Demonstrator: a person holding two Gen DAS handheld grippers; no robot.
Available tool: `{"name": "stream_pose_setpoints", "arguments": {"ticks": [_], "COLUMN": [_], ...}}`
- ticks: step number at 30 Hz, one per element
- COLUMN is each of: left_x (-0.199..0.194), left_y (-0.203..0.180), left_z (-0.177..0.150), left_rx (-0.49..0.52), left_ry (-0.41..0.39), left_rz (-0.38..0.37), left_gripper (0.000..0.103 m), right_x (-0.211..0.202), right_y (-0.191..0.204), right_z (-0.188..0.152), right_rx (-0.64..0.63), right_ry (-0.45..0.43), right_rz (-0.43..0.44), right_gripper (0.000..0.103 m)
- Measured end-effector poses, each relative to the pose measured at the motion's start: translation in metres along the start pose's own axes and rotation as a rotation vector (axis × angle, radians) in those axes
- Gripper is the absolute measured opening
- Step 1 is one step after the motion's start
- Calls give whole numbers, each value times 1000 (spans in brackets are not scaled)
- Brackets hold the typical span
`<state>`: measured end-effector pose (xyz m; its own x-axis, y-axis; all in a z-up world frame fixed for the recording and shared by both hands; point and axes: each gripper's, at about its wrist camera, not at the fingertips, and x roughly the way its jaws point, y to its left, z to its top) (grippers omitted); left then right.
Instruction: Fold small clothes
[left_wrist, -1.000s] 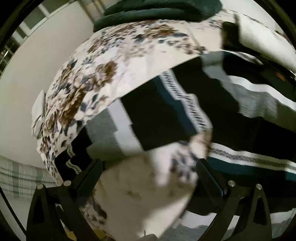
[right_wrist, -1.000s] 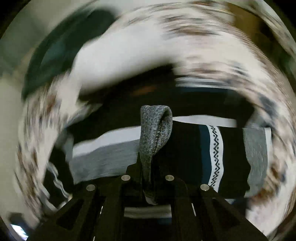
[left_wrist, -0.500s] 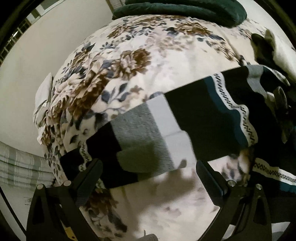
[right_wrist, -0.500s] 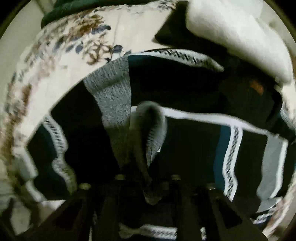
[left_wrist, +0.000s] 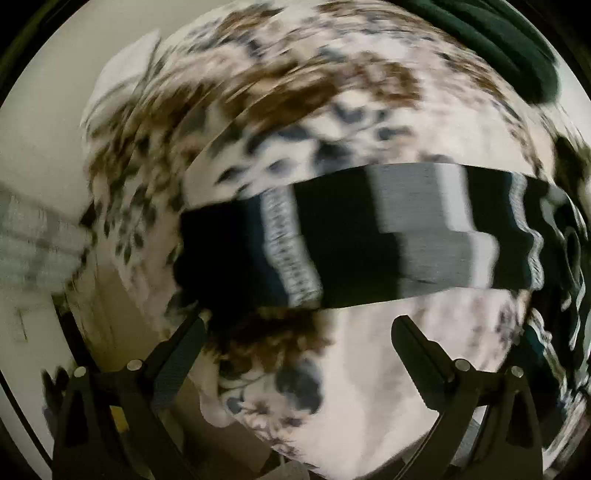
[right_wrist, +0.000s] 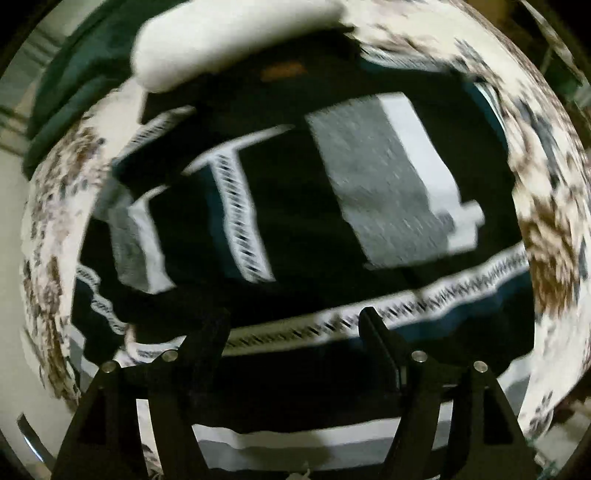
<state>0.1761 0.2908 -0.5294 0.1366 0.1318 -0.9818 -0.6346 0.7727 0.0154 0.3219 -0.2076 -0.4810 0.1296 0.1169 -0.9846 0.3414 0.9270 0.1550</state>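
A black knit sweater (right_wrist: 295, 206) with grey, white and teal bands lies on a floral bedspread (right_wrist: 546, 184). A sleeve is folded across its body. My right gripper (right_wrist: 295, 321) is open and empty just above the sweater's near part. In the left wrist view a banded sleeve or edge of the sweater (left_wrist: 369, 236) stretches across the floral bedspread (left_wrist: 295, 110). My left gripper (left_wrist: 297, 328) is open and empty, hovering over the bedspread just short of that strip. Both views are motion-blurred.
A white folded cloth (right_wrist: 229, 40) lies beyond the sweater. A dark green blanket (left_wrist: 498, 44) sits at the far end of the bed and also shows in the right wrist view (right_wrist: 70, 81). The bed's edge and a pale wall (left_wrist: 37, 129) are at the left.
My right gripper has let go of the grey cuff and opened; the sleeve now lies across the sweater. My left gripper has swung, so the sweater strip now sits farther ahead of it.
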Motion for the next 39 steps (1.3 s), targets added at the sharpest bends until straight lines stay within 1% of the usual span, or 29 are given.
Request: {"name": "stream_pose_setpoints", "arguments": {"ticks": [2,4,6,9,10,11,12,13,14,15,16,17,18,19,20,21,22,24,26,27,28,31,34,36,39], "left_x": [11,25,40,70,78,83,87,90,90,90,86,83,73,66,58,51,40,28,14,2,-7,-44,-71,-85,-102], "left_y": [22,46,64,82,86,89,92,95,97,98,98,99,95,91,85,81,72,63,55,45,40,-6,-63,-108,-182], "left_z": [-2,-2,-1,1,2,2,3,5,5,7,10,13,18,23,30,36,42,53,62,67,66,71,69,64,49], "left_rx": [-94,-220,-343,-528,-577,-615,-654,-688,-707,-718,-726,-721,-693,-667,-624,-589,-548,-489,-443,-402,-373,-227,-79,0,106], "left_ry": [23,47,65,125,131,126,115,97,78,61,37,15,-27,-54,-84,-109,-142,-180,-214,-241,-258,-329,-382,-392,-394], "left_rz": [-37,-100,-202,-354,-384,-403,-405,-401,-398,-380,-358,-351,-312,-296,-274,-254,-243,-219,-207,-196,-190,-169,-150,-171,-224], "left_gripper": [103,102,101,101,101,98,94,79,54,38,13,8,7,6,5,5,5,5,5,5,5,5,5,5,5], "right_x": [0,0,1,13,15,20,22,28,30,30,32,33,34,34,35,35,36,36,37,38,39,41,42,37,29], "right_y": [-7,-6,-2,13,16,24,25,37,39,41,45,47,50,52,56,59,61,60,57,55,51,36,19,1,-22], "right_z": [0,-3,-6,-2,-2,0,0,2,3,3,4,4,5,6,7,8,9,11,15,17,20,24,33,42,55], "right_rx": [13,0,-27,-35,-34,-30,-26,-21,-18,-15,-18,-23,-33,-44,-65,-84,-109,-121,-117,-111,-99,-83,-77,-63,-62], "right_ry": [18,24,28,36,38,41,43,45,47,47,45,41,35,28,10,-7,-32,-64,-67,-64,-60,-61,-59,-53,-49], "right_rz": [4,-6,-25,-36,-36,-35,-36,-37,-35,-34,-44,-56,-75,-106,-179,-231,-282,-311,-296,-284,-268,-234,-198,-164,-143], "right_gripper": [74,74,74,74,74,74,74,74,74,74,74,74,74,74,74,75,82,85,88,88,88,89,89,89,89]}}
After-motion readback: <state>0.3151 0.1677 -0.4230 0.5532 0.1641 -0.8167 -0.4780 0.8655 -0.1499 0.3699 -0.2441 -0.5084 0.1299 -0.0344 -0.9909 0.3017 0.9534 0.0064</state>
